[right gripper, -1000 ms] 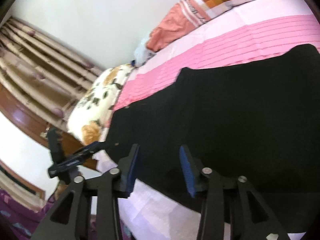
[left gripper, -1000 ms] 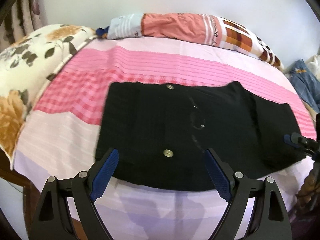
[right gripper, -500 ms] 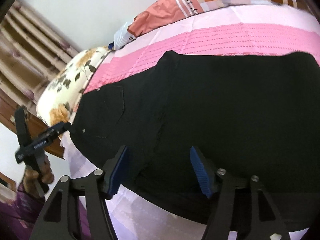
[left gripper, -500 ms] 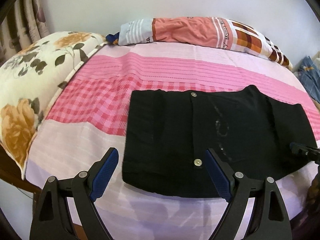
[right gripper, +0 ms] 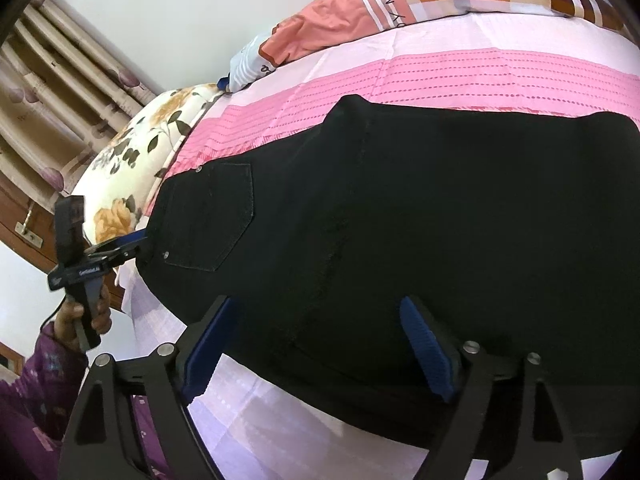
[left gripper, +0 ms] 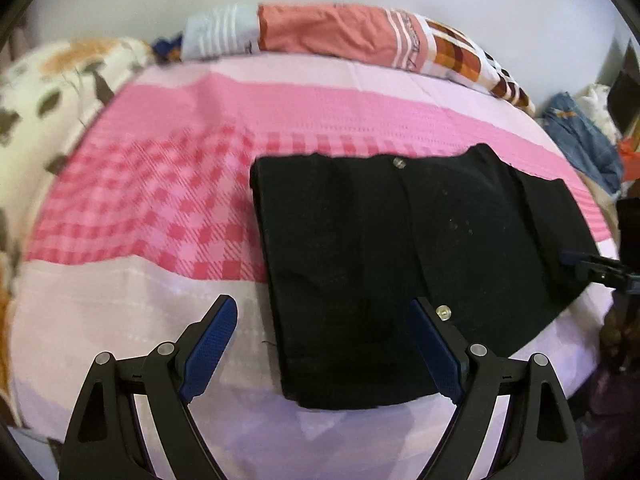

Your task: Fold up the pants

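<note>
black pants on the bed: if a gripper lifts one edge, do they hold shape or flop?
Probably flop: the black pants lie flat and follow the pink bedsheet, so an edge lifted alone would likely drape. The stitched pocket and rivets suggest denim-like cloth, likely fairly heavy. The textured weave probably won't slip much from ribbed fingers.

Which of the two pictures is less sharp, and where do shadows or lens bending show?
Left wrist view: motion blur smears the floral pillow and the checked bedsheet; soft shadows of the left tool fall on the sheet below it. Right wrist view: sharper, the pocket stitching on the black pants is crisp; fisheye bending curves the curtain, and dark corners frame both views.
</note>
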### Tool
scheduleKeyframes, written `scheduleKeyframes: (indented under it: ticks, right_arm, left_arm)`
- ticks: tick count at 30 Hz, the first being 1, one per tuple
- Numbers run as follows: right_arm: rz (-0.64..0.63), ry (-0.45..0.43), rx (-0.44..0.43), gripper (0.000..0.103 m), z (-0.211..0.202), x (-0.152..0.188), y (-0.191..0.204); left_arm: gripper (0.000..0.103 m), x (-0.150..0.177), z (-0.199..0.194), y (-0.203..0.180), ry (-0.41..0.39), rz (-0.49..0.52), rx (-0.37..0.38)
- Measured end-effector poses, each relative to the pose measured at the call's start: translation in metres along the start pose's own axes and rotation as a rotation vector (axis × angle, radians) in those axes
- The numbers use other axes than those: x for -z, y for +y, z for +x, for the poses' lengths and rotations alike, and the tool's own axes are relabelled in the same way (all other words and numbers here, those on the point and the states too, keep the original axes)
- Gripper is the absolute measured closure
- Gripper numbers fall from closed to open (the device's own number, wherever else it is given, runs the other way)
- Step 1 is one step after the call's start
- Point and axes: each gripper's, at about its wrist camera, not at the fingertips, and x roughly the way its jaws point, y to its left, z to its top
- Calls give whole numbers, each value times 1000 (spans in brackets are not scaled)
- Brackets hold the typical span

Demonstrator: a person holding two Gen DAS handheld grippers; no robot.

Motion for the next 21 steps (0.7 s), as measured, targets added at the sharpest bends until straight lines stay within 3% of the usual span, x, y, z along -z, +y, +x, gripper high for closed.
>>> scheduleKeyframes:
  ticks: [3, 6, 8, 9, 11, 13, 16, 17, 18, 19, 21]
  right_arm:
    - [5, 2, 0, 18, 1, -1, 1]
    - [14, 2, -5, 15, 2, -1, 1]
    - [19, 5, -6, 11, 3, -2, 2]
    - [22, 6, -6, 10, 4, -2, 2]
    - [22, 8, -3, 8, 5, -3, 3]
    - [19, 9, 3, 7, 6, -3, 5]
    - [23, 10, 7, 3, 8, -3, 7]
    - [25, 10, 10, 1, 9, -3, 7]
    - [24, 10, 14, 1, 9, -3, 8]
    - [21, 12, 22, 1, 10, -3, 9]
    - [19, 14, 32, 1, 11, -2, 11]
  left_arm:
    - [18, -5, 7, 15, 10, -32, 26]
    - [22, -10, 13, 27, 17, -64, 151]
    - [23, -15, 27, 31, 75, -75, 155]
    - [23, -19, 28, 32, 67, -77, 176]
    - [23, -27, 33, 34, 104, -91, 283]
    - [23, -33, 39, 28, 154, -67, 357]
    - [23, -38, 42, 15, 188, 30, 370]
    - [30, -40, 42, 16, 188, 28, 390]
    - [48, -42, 44, 20, 189, 12, 414]
    - [58, -44, 46, 26, 180, -1, 415]
    - [63, -44, 49, 36, 172, -18, 457]
